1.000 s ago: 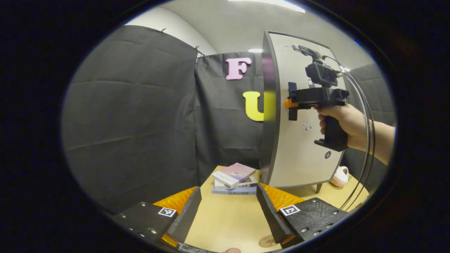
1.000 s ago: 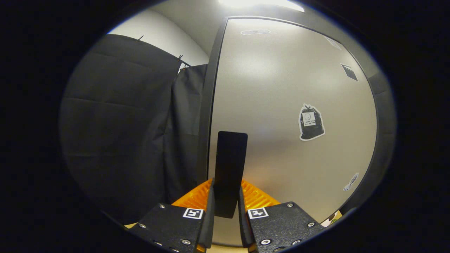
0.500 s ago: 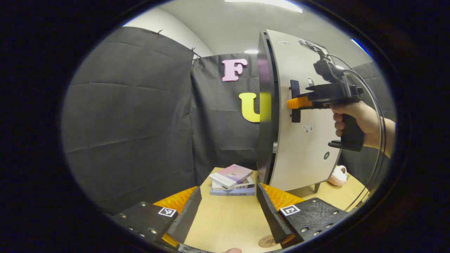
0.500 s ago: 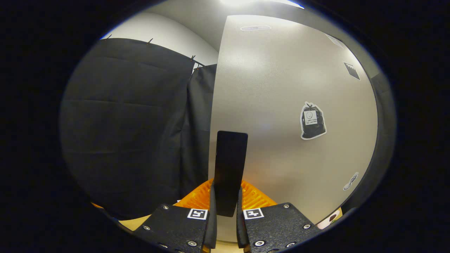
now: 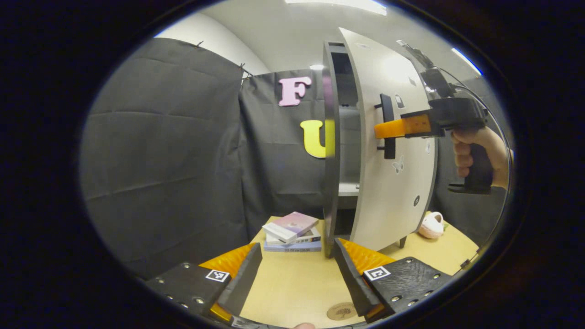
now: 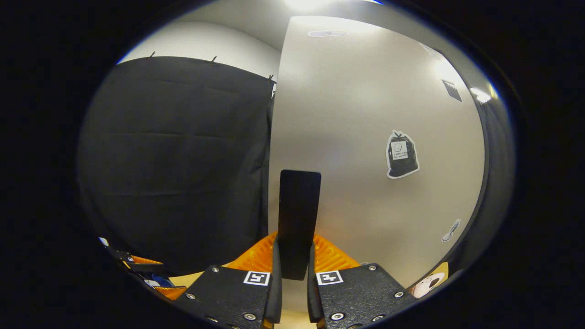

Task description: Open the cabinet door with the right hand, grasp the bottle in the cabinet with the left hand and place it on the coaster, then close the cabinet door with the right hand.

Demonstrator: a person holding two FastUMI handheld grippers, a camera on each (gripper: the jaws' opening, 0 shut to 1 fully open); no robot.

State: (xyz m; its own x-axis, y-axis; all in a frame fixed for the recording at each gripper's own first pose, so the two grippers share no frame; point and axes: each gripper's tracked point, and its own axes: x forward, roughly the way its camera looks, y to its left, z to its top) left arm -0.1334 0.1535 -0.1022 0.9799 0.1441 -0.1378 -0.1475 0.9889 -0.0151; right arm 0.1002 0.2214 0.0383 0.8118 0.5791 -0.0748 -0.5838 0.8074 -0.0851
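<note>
The cabinet [image 5: 330,151] stands on the wooden table with its pale door [image 5: 393,192] swung partly out. In the right gripper view my right gripper [image 6: 293,249] is shut on the door's dark handle [image 6: 299,214]; the left gripper view has that gripper [image 5: 388,130] and the hand holding it at the right. Shelves [image 5: 348,188] show through the gap, and I cannot make out a bottle inside. My left gripper [image 5: 297,265] hovers open over the table, nothing between its fingers. A round wooden coaster [image 5: 340,311] lies just below its right finger.
A stack of books [image 5: 292,230] lies on the table left of the cabinet. A small pink and white figure [image 5: 432,225] sits right of the cabinet's leg. Black cloth walls close in the back and left. The left gripper shows low left in the right gripper view [image 6: 137,269].
The right gripper has pulled the handle and the door has swung outward, uncovering the shelves. The left gripper has hardly moved.
</note>
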